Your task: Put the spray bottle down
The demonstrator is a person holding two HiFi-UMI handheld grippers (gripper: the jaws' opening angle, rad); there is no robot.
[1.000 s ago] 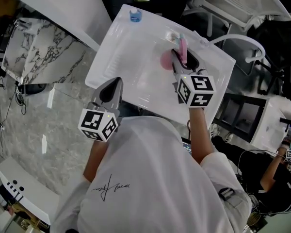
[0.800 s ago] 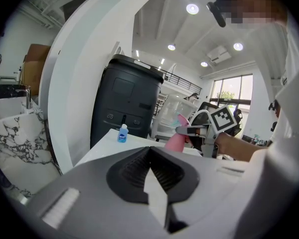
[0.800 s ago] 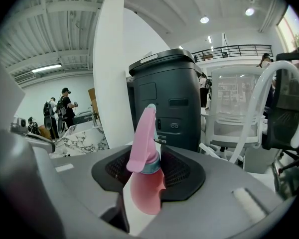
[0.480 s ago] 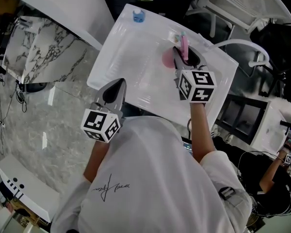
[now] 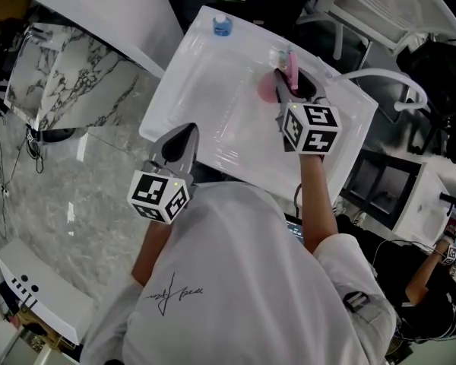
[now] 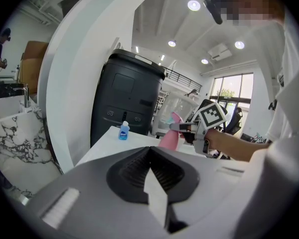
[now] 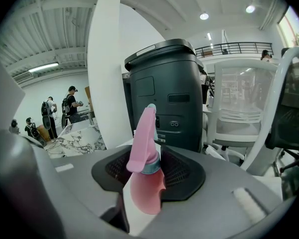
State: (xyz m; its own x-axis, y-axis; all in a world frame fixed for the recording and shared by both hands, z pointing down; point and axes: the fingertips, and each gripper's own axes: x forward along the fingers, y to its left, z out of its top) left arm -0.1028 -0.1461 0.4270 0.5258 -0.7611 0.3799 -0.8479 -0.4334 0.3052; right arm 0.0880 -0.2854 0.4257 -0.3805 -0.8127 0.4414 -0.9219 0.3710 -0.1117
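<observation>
My right gripper (image 5: 283,88) is shut on a pink spray bottle (image 5: 268,90) over the far right part of the white table (image 5: 205,105). The bottle is upright, and its pink trigger head (image 7: 142,138) rises between the jaws above the rounded pink body (image 7: 145,183). Whether its base touches the table cannot be told. In the left gripper view the spray bottle (image 6: 169,138) shows to the right, held by the right gripper (image 6: 189,128). My left gripper (image 5: 178,141) rests at the table's near edge with its jaws together and nothing in them.
A small blue bottle (image 5: 222,26) stands at the table's far edge. Beyond it is a black bin (image 7: 174,98), with a white chair (image 7: 239,118) to the right. A marble counter (image 5: 68,74) lies to the left. People stand far off at the left.
The right gripper has carried the spray bottle a little farther across the table, away from the person. The left gripper has stayed where it was.
</observation>
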